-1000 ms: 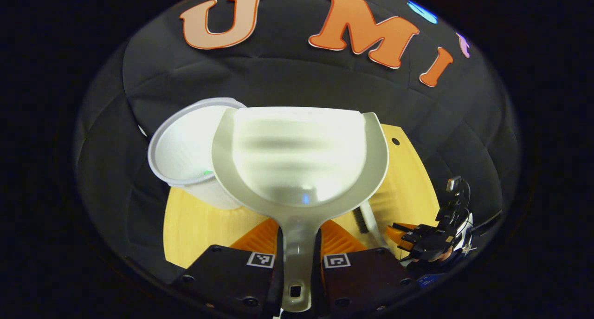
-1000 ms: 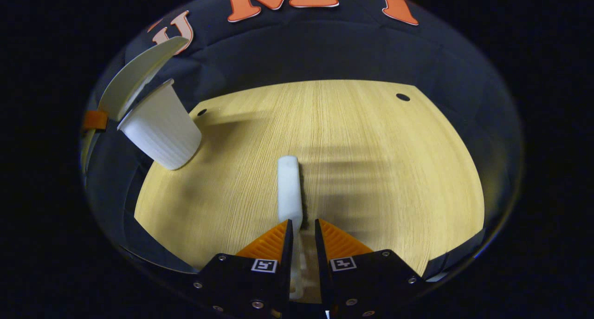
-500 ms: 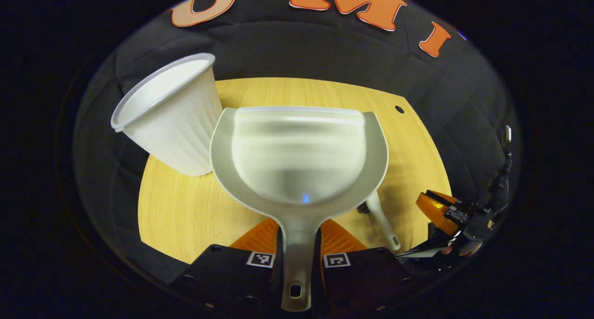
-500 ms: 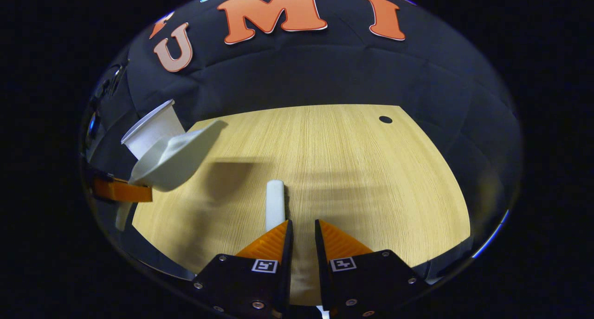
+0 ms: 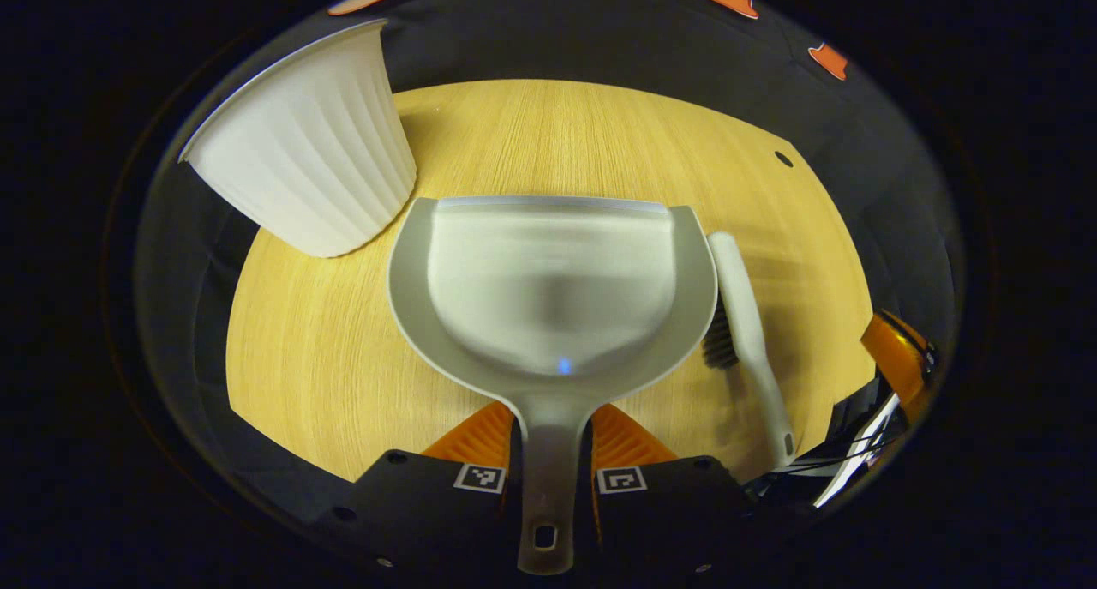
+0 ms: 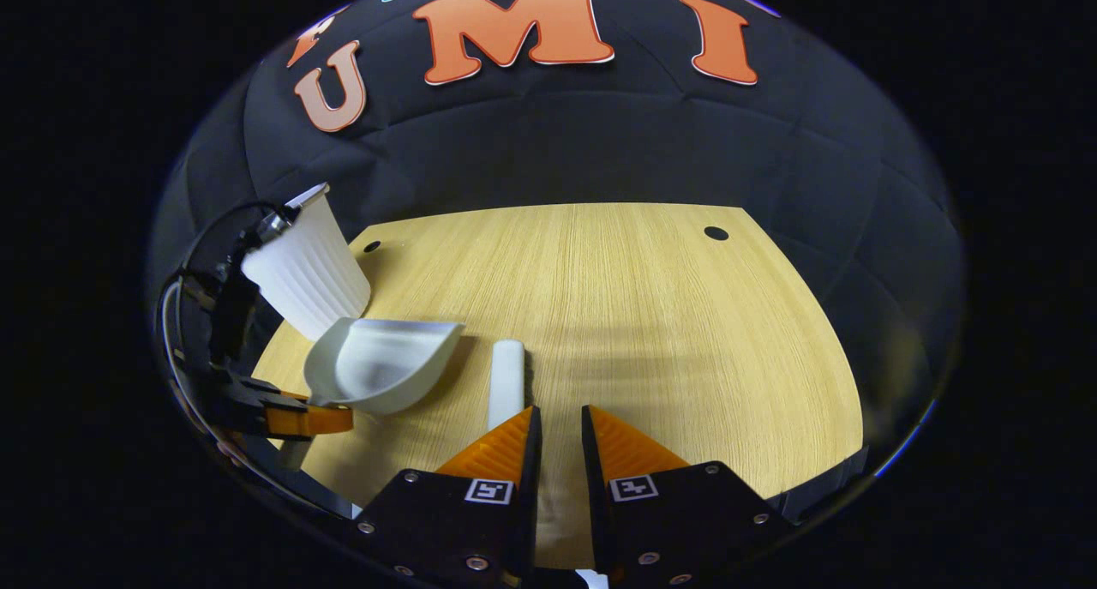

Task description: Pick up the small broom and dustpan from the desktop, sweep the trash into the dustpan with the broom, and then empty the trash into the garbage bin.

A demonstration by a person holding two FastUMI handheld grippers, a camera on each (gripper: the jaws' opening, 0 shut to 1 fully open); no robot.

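The left tool (image 5: 553, 430) pinched the dustpan (image 5: 553, 289) by its handle, low over the worktop (image 5: 326, 357). The right tool (image 6: 555, 430) stood nearly closed, holding nothing; the broom (image 6: 506, 383) lay just ahead. The garbage bin (image 6: 307, 267) stood beyond.

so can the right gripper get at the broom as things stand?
Probably yes. The broom lies on the table just ahead of the right gripper, slightly to one side, with nothing between them. The dustpan sits beyond it. The fingers stand close together, so they'd likely need to open first.
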